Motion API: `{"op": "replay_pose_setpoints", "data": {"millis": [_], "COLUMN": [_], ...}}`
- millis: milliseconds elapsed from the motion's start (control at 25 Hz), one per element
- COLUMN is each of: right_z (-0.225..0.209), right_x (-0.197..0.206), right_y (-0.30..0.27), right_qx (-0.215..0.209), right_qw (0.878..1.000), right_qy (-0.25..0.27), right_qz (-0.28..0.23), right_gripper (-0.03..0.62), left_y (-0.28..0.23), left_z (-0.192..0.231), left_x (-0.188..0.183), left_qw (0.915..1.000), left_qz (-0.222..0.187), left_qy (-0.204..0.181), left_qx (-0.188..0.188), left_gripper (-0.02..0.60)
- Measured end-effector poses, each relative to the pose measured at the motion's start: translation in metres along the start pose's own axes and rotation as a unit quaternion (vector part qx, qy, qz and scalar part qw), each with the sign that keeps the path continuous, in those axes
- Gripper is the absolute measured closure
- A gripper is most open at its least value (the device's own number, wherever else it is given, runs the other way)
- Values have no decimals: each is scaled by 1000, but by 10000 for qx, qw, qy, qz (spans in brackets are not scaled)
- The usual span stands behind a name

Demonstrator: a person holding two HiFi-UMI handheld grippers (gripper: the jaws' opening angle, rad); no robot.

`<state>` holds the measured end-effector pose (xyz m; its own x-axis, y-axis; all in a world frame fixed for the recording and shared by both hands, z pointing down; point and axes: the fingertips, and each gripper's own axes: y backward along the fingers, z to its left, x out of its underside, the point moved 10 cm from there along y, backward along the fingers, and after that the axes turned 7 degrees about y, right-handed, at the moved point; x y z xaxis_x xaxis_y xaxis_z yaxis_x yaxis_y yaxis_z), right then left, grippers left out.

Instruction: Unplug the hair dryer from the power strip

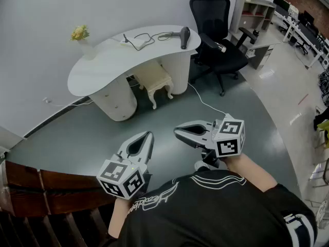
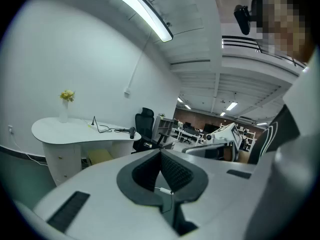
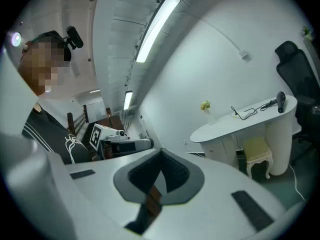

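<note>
The black hair dryer lies at the right end of a white curved desk across the room, and its dark cord runs left to a white power strip. Both grippers are held low in front of the person, far from the desk. My left gripper is shut with nothing in it, its tips meeting. My right gripper points left, also shut and empty. The hair dryer shows small in the left gripper view, and the hair dryer is on the desk end in the right gripper view.
A vase of yellow flowers stands at the desk's left end. A cream stool sits under the desk and a black office chair stands to its right. A white cable trails over the grey floor. A wooden railing is at the lower left.
</note>
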<state>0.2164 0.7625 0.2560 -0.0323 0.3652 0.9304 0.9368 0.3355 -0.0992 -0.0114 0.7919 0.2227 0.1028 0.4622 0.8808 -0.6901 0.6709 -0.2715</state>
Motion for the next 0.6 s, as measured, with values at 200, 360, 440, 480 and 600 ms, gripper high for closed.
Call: {"op": "replay_pose_setpoints", "data": {"millis": [200,360,440,480,600], "right_z": [5,9,11,12,16], "right_x": [0,-1,-2,-2,-3], "right_y": [-3,-7,-9,-10,-14], "right_qx": [18,53,87,102,122], "right_qw": [10000,10000,9999,9999,9999], "right_qy": [33,45,70,71,47], "right_qz": [31,67,72,58,27], "right_gripper": [597,597,597,597,597], "left_y": [5,8,11,13,20], "left_z": [0,2,3,4,7], "left_x": [1,0,0,-1,-1], "left_qw": [10000,10000,10000,10000,9999], "left_qz": [6,1,-9,-18,-60], "left_qy": [-55,-43,-51,-55,-46], "left_qx": [20,56,72,79,95], "left_gripper": [578,578,578,578,578]}}
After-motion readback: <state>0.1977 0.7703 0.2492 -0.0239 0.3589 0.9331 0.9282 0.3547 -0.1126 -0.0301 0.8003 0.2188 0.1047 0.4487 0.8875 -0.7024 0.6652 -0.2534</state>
